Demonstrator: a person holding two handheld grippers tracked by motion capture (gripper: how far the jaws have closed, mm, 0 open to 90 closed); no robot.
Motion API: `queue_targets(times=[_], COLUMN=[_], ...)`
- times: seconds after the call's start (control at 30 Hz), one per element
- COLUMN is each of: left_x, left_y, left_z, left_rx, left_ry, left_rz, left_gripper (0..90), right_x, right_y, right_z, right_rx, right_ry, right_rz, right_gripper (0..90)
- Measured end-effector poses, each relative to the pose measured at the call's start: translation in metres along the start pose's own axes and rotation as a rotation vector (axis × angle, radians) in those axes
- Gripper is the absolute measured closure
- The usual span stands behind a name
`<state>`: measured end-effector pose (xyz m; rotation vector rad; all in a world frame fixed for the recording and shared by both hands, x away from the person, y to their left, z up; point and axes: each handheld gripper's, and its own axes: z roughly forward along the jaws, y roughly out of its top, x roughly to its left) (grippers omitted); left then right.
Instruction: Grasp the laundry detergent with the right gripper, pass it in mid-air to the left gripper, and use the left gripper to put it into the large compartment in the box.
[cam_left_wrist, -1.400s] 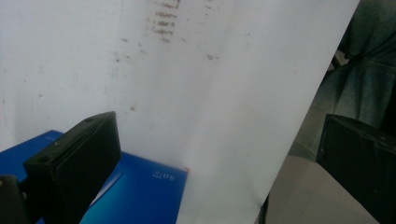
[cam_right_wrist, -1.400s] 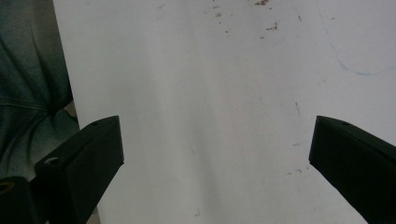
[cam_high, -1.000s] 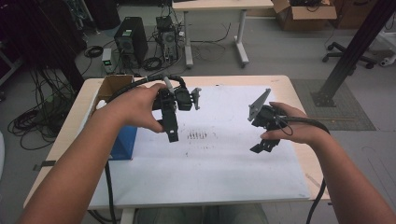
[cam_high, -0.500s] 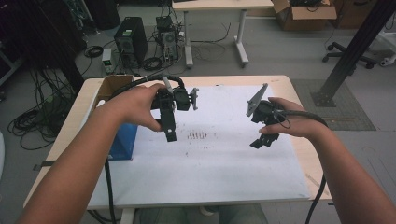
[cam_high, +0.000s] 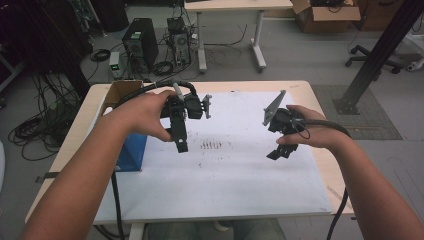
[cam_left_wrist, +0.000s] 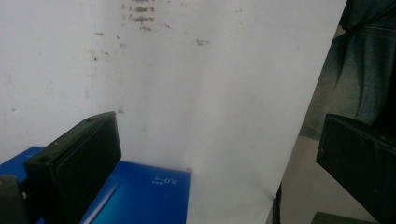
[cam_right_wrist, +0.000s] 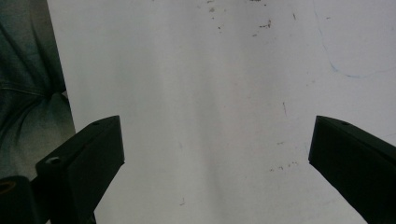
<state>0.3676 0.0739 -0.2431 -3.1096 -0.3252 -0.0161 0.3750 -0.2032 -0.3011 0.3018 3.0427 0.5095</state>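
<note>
The blue box (cam_high: 134, 150) sits at the desk's (cam_high: 320, 102) left edge, just beside the left gripper (cam_high: 181, 145). Both grippers gape wide, empty. It looks rigid, light: grip across its flat sides.

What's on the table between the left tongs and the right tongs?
Between left tongs and right tongs, the high view shows bare white sheet with dark smudges.

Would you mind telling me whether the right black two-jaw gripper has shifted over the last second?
Yes, slightly: the right gripper has moved away from the person, towards the white sheet's far edge.
</note>
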Motion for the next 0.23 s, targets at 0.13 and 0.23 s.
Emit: queue_targets(times=[0.13,0.23], left_x=[-0.0007,-0.0009], left_y=[-0.0003,-0.0007], left_z=[-0.0004,-0.0001], left_rx=[0.001,-0.001], left_ry=[0.003,0.004], left_rz=[-0.002,-0.004], left_gripper=[0.2,0.2], right_x=[0.0004,0.0005], right_y=[0.0001,0.0000], right_z=[-0.0001,-0.0005], right_rx=[-0.001,-0.001], right_ry=[0.001,0.000], right_rz=[0.001,-0.001], right_gripper=[3.6,3.6])
